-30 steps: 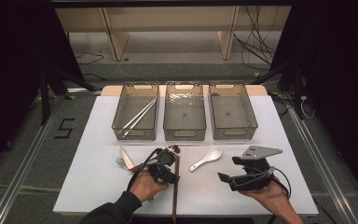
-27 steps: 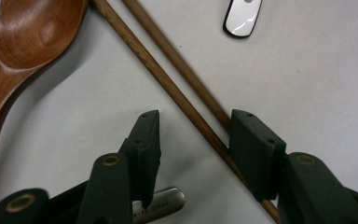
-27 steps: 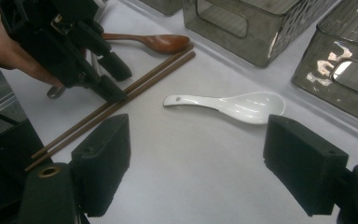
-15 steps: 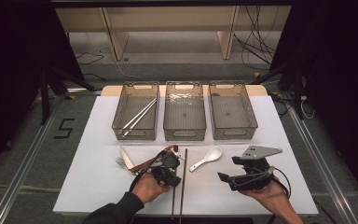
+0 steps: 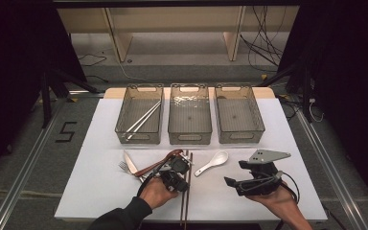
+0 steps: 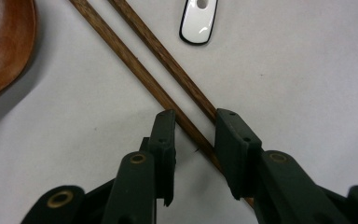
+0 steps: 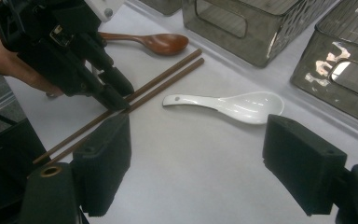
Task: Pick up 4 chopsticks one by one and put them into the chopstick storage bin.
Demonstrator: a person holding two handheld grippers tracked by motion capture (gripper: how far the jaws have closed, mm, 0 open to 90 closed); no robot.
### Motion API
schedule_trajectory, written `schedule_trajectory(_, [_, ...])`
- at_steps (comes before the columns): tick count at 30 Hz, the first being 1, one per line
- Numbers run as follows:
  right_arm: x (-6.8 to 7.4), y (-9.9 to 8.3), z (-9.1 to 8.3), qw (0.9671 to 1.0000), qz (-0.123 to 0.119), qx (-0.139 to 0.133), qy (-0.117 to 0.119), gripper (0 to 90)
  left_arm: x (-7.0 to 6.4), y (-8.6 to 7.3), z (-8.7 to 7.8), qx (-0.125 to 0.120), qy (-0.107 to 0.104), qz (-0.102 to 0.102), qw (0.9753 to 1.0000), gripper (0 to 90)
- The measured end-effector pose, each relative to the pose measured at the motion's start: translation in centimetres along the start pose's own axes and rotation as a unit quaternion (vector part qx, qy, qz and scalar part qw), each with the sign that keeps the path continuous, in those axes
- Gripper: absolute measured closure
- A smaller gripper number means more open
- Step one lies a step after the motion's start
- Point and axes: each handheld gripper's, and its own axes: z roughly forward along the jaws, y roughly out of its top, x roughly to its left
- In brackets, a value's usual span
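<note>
Two brown wooden chopsticks (image 5: 187,201) (image 6: 140,74) (image 7: 168,77) lie side by side on the white table, running front to back. My left gripper (image 5: 181,182) (image 6: 195,135) (image 7: 116,100) is open and tipped down onto them. One stick passes between its jaws and the other runs under the right jaw. A white ceramic spoon (image 5: 212,163) (image 6: 199,21) (image 7: 233,105) lies just right of the sticks. My right gripper (image 5: 235,173) (image 7: 198,135) hovers near the front right, wide open, pointing left at the white spoon with nothing between its fingers.
A brown wooden spoon (image 5: 160,163) (image 6: 2,42) (image 7: 161,43) lies left of the chopsticks, with a fork and knife (image 5: 129,165) beyond it. Three clear bins stand at the back: left (image 5: 139,139) holding silver chopsticks (image 5: 143,119), middle (image 5: 189,139), right (image 5: 239,136).
The chopsticks looked like a single line under my left gripper a second ago; they now lie as two separate sticks. The left gripper has shifted slightly. The right gripper has stayed put.
</note>
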Motion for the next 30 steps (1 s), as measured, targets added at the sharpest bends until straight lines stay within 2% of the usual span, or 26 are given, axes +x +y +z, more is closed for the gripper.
schedule_trajectory(4, [-0.01,0.0,0.0,1.0,0.0,0.0,0.0,24.7,-0.3,0.02,0.08,0.005,0.0,0.007,1.0,63.0])
schedule_trajectory(9, [0.01,0.01,-0.02,1.0,0.0,0.0,0.0,24.8,-0.77,0.08,0.15,0.011,0.018,0.025,0.9995,62.6])
schedule_trajectory(11, [0.03,0.02,-0.03,1.0,0.0,0.0,0.0,24.8,-0.71,0.13,0.18,0.012,0.015,0.021,0.9996,62.6])
schedule_trajectory(18, [0.02,0.02,-0.12,1.0,0.0,-0.001,0.0,25.0,-0.72,0.35,0.15,0.023,0.018,0.029,0.9991,62.7])
schedule_trajectory(30, [0.01,0.03,-0.18,1.0,0.0,-0.001,-0.001,25.1,-0.71,0.28,0.11,0.027,0.015,0.031,0.999,62.4])
